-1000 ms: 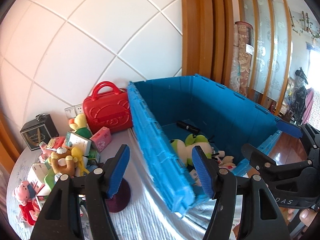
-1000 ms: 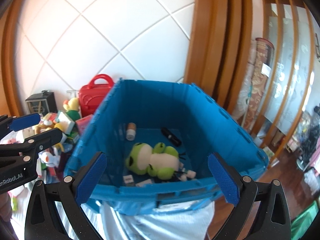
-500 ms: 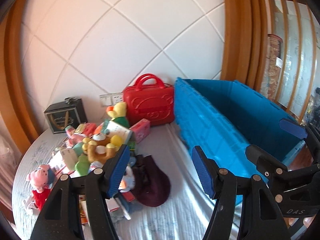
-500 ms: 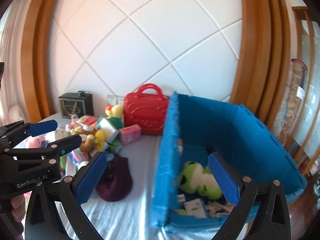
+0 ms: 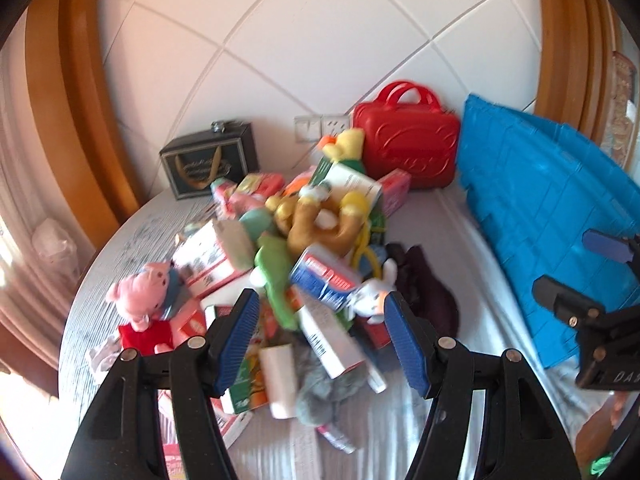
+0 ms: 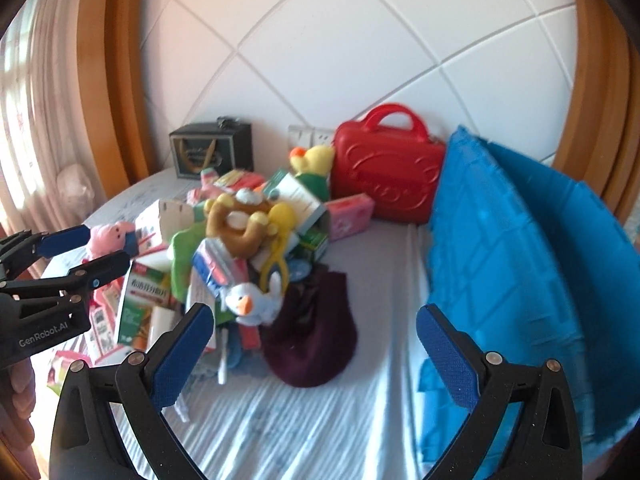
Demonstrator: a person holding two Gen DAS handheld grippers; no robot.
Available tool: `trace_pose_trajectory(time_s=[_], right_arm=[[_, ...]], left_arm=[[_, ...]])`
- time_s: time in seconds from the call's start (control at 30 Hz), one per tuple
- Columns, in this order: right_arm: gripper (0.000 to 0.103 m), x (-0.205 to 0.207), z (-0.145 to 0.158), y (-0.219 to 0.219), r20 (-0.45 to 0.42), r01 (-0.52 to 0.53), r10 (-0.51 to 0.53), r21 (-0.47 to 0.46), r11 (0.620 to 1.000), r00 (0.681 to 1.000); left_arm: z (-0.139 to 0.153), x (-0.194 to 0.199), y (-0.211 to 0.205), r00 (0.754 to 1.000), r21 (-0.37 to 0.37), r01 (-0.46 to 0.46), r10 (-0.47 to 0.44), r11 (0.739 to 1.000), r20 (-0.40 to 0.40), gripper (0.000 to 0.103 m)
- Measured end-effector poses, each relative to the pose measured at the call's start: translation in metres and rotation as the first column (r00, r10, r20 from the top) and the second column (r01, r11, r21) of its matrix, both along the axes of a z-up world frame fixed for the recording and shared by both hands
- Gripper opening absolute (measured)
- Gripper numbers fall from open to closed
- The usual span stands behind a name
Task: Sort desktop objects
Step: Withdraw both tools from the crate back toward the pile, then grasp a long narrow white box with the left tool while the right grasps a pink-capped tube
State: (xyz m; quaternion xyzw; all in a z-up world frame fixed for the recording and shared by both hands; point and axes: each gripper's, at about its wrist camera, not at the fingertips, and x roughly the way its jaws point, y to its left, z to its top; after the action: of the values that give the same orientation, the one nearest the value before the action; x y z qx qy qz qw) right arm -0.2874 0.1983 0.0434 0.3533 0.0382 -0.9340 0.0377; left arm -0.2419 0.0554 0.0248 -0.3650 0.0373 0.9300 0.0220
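A heap of toys and boxes lies on the round cloth-covered table [image 5: 400, 432]. It holds a brown bear plush [image 5: 320, 224] [image 6: 240, 220], a pink pig plush [image 5: 140, 300], a white duck plush [image 6: 248, 304] and a green box [image 6: 140, 308]. My left gripper [image 5: 322, 332] hangs open over the heap's near side, with nothing between its pads. My right gripper [image 6: 312, 356] is open and empty above a dark maroon pouch [image 6: 312, 340]. The blue crate [image 6: 500, 260] stands to the right of both grippers.
A red carry case [image 5: 408, 148] and a black box [image 5: 208, 164] stand against the white tiled wall at the back. A yellow duck plush [image 6: 312, 160] tops the heap's far side. Bare cloth shows between the pouch and the crate. The table edge curves away at left.
Both views have swung left and down, from the blue crate's inside to the heap of toys. Both grippers stayed open and empty throughout.
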Motion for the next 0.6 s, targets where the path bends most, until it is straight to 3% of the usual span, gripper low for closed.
trace_pose_trajectory(time_s=[0.23, 0.6], right_arm=[[0.103, -0.022, -0.051, -0.028, 0.120, -0.068, 0.071, -0.025, 0.997, 0.990], [0.103, -0.032, -0.147, -0.067, 0.333, -0.126, 0.134, -0.045, 0.991, 0.934]], left_arm=[[-0.071, 0.006, -0.034, 0.986, -0.052, -0.043, 0.051, 0.998, 0.161, 0.064], [-0.188, 0.023, -0.070, 0.920, 0.081, -0.085, 0.047, 0.993, 0.390, 0.064]])
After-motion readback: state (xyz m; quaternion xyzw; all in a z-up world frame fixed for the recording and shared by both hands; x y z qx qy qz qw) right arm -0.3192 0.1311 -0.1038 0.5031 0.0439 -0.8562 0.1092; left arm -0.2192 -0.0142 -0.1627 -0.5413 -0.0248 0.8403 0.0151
